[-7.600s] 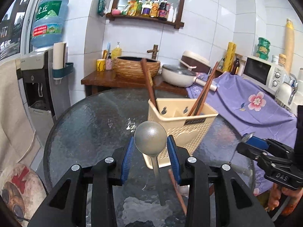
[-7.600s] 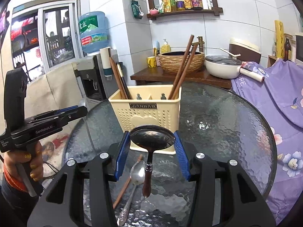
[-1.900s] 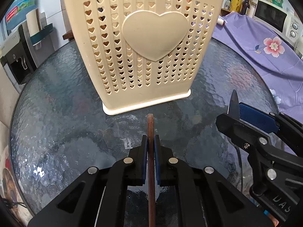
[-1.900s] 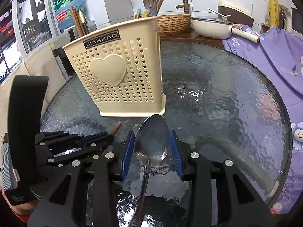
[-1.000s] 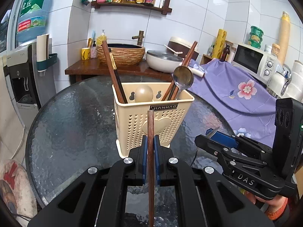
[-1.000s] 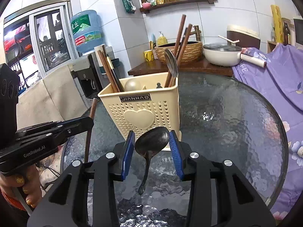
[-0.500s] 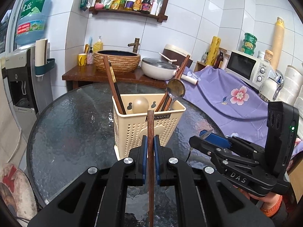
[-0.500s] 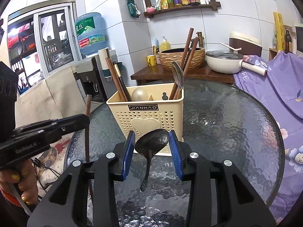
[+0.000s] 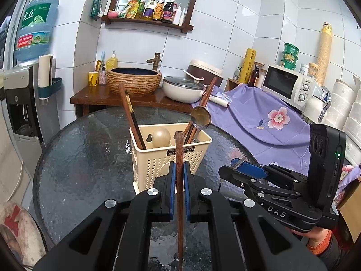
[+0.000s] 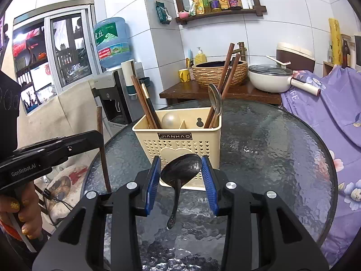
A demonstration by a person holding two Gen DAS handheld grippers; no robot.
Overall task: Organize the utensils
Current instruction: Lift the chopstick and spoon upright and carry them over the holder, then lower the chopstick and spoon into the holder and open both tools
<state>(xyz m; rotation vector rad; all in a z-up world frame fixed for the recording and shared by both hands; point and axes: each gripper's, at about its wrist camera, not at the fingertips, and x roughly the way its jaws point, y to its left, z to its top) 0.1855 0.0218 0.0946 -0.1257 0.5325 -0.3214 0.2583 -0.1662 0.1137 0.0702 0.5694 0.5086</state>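
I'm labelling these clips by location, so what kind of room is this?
Most likely a home kitchen or dining corner: a microwave and lidded pot stand along the tiled wall, a shelf of sauce bottles hangs above, and a water dispenser stands nearby.

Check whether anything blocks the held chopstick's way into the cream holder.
Nothing visible does. The left gripper holds the chopstick upright before the holder; only open air lies between, and its compartments show free room.

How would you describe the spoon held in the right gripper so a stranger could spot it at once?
Find the cream utensil basket on the glass table. Just in front, the right gripper pinches a dark spoon by its bowl, handle hanging down. The basket's spoons stand bowl-up.
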